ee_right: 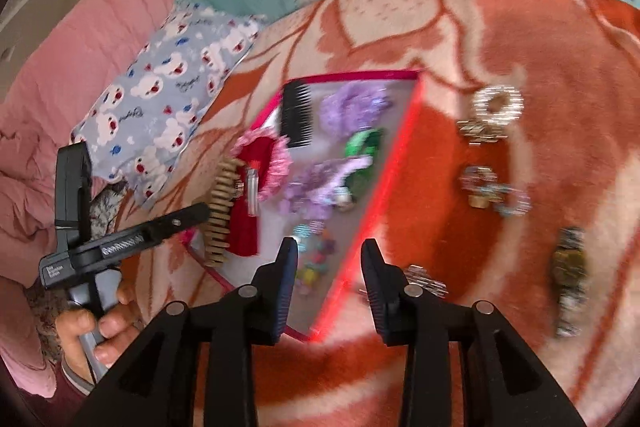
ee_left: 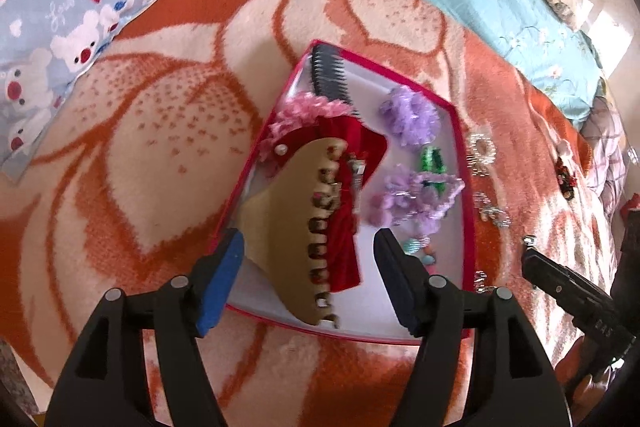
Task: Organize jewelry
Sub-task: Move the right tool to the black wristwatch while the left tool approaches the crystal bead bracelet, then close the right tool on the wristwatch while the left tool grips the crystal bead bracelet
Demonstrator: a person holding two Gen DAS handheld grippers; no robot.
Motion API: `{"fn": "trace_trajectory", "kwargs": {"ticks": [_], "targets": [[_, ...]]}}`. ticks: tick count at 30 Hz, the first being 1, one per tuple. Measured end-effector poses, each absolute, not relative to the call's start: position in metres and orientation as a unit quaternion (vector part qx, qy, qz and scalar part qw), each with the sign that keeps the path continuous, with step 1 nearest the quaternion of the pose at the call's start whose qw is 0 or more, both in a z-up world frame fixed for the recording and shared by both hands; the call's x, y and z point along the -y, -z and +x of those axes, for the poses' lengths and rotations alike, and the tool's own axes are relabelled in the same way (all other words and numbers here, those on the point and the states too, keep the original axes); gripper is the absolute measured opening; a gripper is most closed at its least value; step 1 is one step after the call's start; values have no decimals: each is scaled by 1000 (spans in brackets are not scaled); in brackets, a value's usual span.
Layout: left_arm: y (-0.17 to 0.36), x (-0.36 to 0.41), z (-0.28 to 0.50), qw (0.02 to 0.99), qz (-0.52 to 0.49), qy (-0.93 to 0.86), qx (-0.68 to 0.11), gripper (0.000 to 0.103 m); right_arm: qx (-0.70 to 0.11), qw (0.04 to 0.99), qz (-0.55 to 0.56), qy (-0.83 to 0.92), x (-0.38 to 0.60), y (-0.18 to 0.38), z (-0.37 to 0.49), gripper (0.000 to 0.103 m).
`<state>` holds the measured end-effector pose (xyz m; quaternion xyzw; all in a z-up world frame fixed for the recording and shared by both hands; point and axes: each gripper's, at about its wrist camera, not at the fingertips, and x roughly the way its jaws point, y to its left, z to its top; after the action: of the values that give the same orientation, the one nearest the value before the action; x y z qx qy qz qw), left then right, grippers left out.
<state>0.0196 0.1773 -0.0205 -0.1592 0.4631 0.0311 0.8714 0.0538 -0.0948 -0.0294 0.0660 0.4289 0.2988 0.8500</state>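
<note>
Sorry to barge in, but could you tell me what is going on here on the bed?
A person with a handheld gripper in each hand is sorting hair accessories into a red-rimmed box on an orange blanket. The box already holds a tan claw clip, a black comb, purple scrunchies and a red velvet piece. The left gripper hovers open over the claw clip. The right gripper is open above the box edge, while several sparkly clips lie on the blanket outside it.

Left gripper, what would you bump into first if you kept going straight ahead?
Probably the big tan plastic claw hair clip. It lies in the red-rimmed box right ahead of the open left gripper, though the depth is hard to judge.
</note>
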Motion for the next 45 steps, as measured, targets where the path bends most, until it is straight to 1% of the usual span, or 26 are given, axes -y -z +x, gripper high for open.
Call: {"fn": "trace_trajectory", "kwargs": {"ticks": [9, 17, 25, 27, 28, 37, 43, 44, 45], "targets": [[6, -145, 18, 879, -140, -2, -457, 67, -421, 875, 93, -220, 179, 28, 45, 35], [-5, -115, 16, 882, -123, 31, -454, 67, -426, 879, 118, -177, 225, 39, 35, 35], [-12, -70, 20, 883, -94, 77, -454, 67, -430, 880, 117, -167, 234, 45, 30, 36], [-11, -61, 21, 882, -89, 84, -455, 67, -430, 881, 107, -164, 233, 45, 32, 42], [-10, -56, 23, 881, -88, 89, -456, 67, -430, 882, 102, -162, 233, 46, 33, 43], [8, -39, 39, 862, -96, 103, -486, 67, -443, 882, 53, -153, 211, 62, 57, 43], [10, -27, 52, 863, -89, 106, -487, 67, -446, 885, 4, -133, 194, 76, 76, 40], [11, -24, 56, 861, -88, 110, -489, 67, -446, 886, -2, -128, 193, 77, 78, 33], [12, -19, 60, 859, -86, 114, -491, 67, -444, 888, -8, -120, 194, 77, 79, 30]]}}
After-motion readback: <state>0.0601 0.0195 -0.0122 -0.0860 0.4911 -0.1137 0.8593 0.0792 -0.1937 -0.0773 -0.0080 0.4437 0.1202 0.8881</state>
